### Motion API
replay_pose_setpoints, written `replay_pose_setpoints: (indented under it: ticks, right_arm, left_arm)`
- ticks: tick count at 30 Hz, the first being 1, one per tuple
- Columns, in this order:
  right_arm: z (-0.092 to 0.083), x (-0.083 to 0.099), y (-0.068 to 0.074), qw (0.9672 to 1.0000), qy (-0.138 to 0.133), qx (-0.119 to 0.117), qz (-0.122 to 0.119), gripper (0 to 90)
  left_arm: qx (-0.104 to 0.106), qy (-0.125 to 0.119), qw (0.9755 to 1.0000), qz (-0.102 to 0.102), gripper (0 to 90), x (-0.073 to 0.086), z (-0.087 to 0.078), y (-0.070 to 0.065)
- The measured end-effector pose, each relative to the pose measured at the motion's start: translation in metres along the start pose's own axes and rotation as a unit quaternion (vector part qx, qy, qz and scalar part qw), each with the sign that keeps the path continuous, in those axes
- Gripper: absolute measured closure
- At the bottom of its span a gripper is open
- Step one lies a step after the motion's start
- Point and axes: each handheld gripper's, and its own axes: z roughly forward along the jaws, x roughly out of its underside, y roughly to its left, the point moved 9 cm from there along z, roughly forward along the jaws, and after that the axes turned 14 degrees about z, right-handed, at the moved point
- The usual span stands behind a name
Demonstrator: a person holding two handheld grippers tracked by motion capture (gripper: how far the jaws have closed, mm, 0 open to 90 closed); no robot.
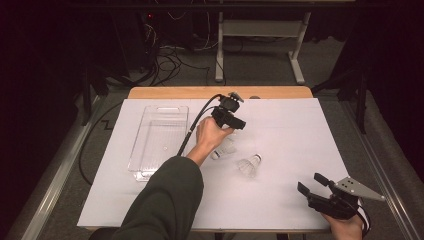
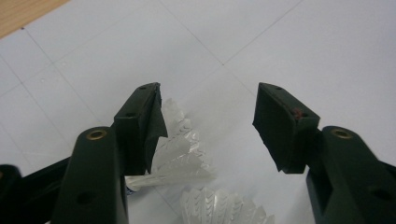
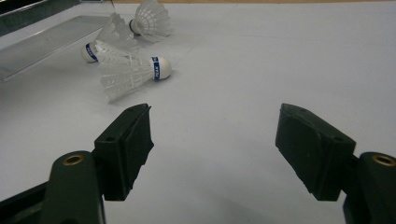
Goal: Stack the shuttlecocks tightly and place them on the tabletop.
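While feathered white shuttlecocks (image 3: 133, 70) lie on matte paper (image 1: 280, 135), the clear rectangular tray (image 1: 160, 140) glints.

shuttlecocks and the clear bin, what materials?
White feathered shuttlecocks: the skirts look like real feather, with visible vanes and a matte finish; the rounded white caps with blue bands could be cork or foam. Clear rectangular bin: probably rigid plastic, transparent and glossy, with glints along its rim.
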Motion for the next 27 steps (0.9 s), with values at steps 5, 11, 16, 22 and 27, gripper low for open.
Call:
replay_pose_setpoints:
  ticks: [5,11,16,22,27]
  right_arm:
    - [0.0,0.0,0.0,1.0,0.001,0.0,-0.001,27.6]
    - [0.001,0.0,0.0,1.0,0.002,0.001,-0.002,27.6]
    - [0.0,0.001,0.0,1.0,0.002,0.002,-0.001,27.6]
    - [0.001,0.001,0.0,1.0,0.003,0.002,-0.002,27.6]
    - [0.0,0.001,0.0,1.0,0.003,0.002,-0.001,27.6]
  left_arm:
    - [-0.002,0.005,1.0,-0.002,41.3,0.008,-0.003,0.003]
    - [-0.007,-0.006,1.0,-0.003,42.0,0.014,-0.011,0.005]
    - [-0.007,-0.013,0.9999,-0.01,42.1,0.017,-0.019,0.007]
    - [-0.005,-0.015,0.9997,-0.017,42.3,0.024,-0.026,0.01]
    - [-0.013,-0.019,0.9996,-0.015,42.3,0.027,-0.034,0.012]
